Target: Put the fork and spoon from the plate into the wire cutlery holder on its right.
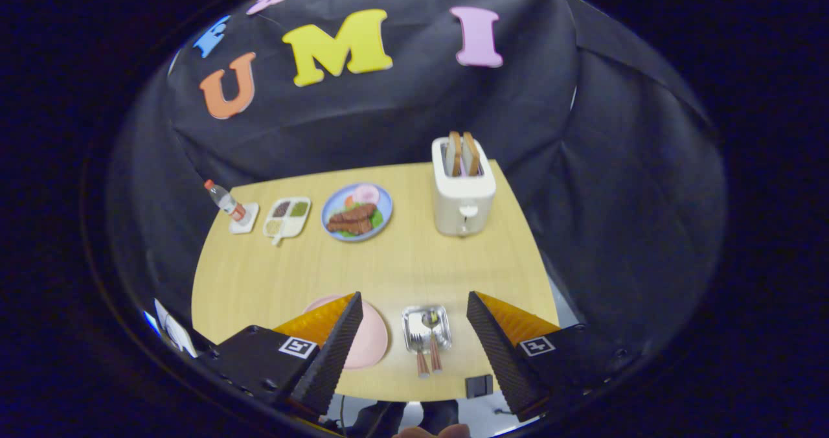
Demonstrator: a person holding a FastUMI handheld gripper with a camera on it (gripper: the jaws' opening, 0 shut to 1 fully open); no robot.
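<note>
Table [401, 263] of pale wood takes up the middle of the booth, and everything else sits on it. At the far side stands a white toaster [462, 195] with two slices of bread upright in its slots. To its left lies a blue plate [357, 212] of food (meat strips, some greens, a pink slice), then a small divided tray [287, 217] with dark and green fillings, and beyond that a little bottle [223, 199] with a red cap leaning on a white square base.

Nearer, the pink plate [369, 341] lies at the near edge of the table, partly hidden behind the left finger. Just to its right stands the wire cutlery holder [427, 328], and both the fork [420, 350] and the spoon [432, 337] are already in it, heads down in the basket, their reddish handles sticking out side by side toward the near edge.

The gripper [414, 321] hangs above the near edge with its fingers spread wide apart and nothing between them but air; the holder shows in the gap between the two tips, well below them. A small dark block [478, 385] sits at the table's near edge, by the right finger.
</note>
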